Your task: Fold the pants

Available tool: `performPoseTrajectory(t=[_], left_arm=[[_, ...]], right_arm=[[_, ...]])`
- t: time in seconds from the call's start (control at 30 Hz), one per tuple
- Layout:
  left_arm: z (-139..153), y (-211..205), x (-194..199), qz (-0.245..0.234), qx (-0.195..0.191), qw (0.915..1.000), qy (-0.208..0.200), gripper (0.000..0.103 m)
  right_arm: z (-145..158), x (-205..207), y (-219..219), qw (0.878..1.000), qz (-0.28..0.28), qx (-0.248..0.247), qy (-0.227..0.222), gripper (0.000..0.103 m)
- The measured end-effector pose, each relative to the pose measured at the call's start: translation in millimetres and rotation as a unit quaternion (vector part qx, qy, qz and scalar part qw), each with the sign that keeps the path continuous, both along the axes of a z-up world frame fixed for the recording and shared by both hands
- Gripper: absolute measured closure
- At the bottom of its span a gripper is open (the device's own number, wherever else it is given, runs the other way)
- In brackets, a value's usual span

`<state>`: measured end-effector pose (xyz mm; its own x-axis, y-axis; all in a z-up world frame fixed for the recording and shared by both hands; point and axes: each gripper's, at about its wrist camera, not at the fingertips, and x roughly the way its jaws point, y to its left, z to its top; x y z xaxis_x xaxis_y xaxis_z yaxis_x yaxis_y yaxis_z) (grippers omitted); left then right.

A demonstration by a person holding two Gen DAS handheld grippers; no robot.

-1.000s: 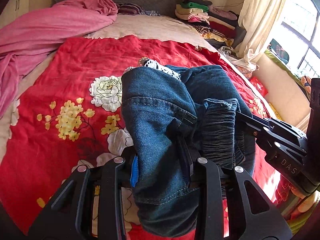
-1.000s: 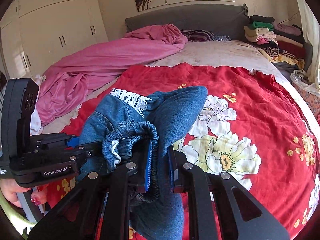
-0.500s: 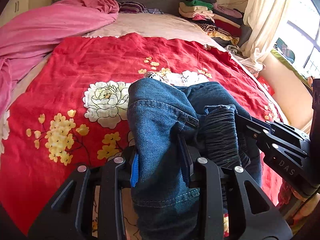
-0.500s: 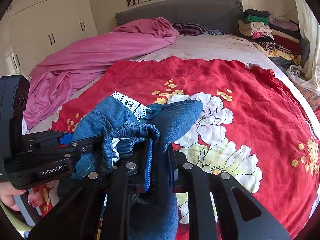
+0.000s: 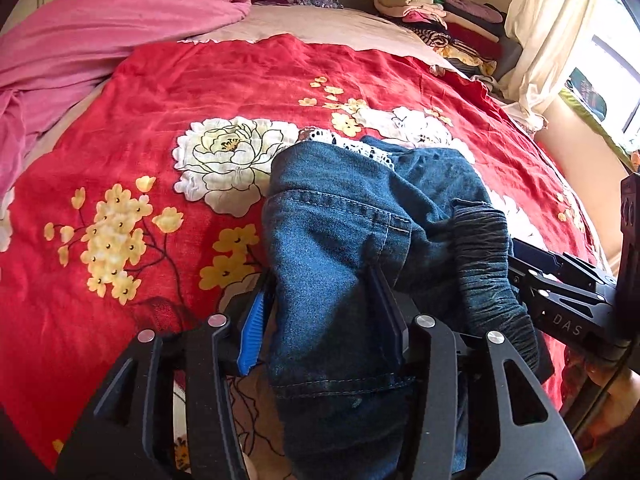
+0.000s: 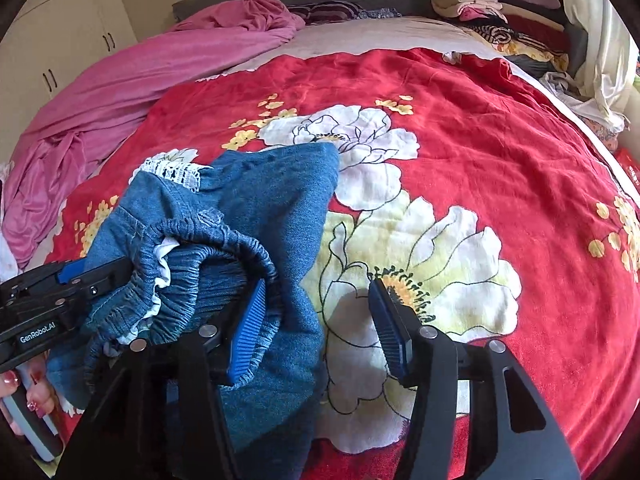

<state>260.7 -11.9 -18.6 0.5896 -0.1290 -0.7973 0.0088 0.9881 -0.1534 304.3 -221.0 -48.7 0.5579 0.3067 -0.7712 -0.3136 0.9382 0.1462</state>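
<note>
From the left wrist, the left gripper [image 5: 326, 320] had its fingers pinching a thick bunch of the pants [image 5: 340, 248], the rest draped ahead of them onto the bed [image 5: 160, 92]. With only one grip, the bundle could sag and lose its fold as it went down. The right gripper's [image 5: 560, 300] finger gap was hidden here behind the waistband.

From the right wrist, that gap showed — the fingers [image 6: 248, 320] were spread, with denim only at the left pad's outer side. The left gripper [image 6: 60, 292] sat left of them; its pinch was hidden.
</note>
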Motion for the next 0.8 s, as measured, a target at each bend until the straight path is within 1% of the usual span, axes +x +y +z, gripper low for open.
performPoseTrajectory(t=[0.1, 0.2, 0.3, 0.33, 0.4, 0.5, 0.57, 0.63, 0.7, 0.8], left_arm=[[-1, 2, -3, 0.004, 0.001, 1.0000, 0.001, 0.053], [-1, 3, -5, 0.006, 0.001, 1.0000, 0.001, 0.048], [1, 4, -9, 0.009, -0.001, 1.0000, 0.000, 0.044], [2, 4, -11, 0.009, -0.002, 1.0000, 0.000, 0.043], [3, 4, -14, 0.010, -0.003, 0.9999, -0.001, 0.040], [4, 5, -16, 0.009, -0.004, 1.0000, -0.002, 0.036], [4, 6, -17, 0.009, -0.006, 0.9999, -0.001, 0.035], [5, 7, -18, 0.011, -0.008, 0.9999, -0.003, 0.033], [8, 8, -20, 0.011, -0.009, 0.9999, -0.005, 0.029], [11, 9, -23, 0.011, -0.010, 0.9999, -0.008, 0.025]], right_arm=[[-1, -5, -1, 1.000, -0.005, -0.008, -0.002, 0.045], [1, -10, -1, 1.000, -0.007, -0.016, -0.005, 0.042], [4, -13, -2, 1.000, -0.007, -0.018, -0.008, 0.041], [4, -14, -2, 1.000, -0.009, -0.019, -0.008, 0.037], [6, -17, -5, 1.000, -0.011, -0.016, -0.009, 0.033], [9, -20, -7, 1.000, -0.014, -0.013, -0.012, 0.033], [12, -22, -8, 1.000, -0.014, -0.009, -0.018, 0.030], [16, -25, -8, 1.000, -0.013, -0.010, -0.024, 0.024], [20, -27, -9, 0.999, -0.015, -0.010, -0.031, 0.023], [25, -30, -12, 0.999, -0.021, -0.006, -0.038, 0.018]])
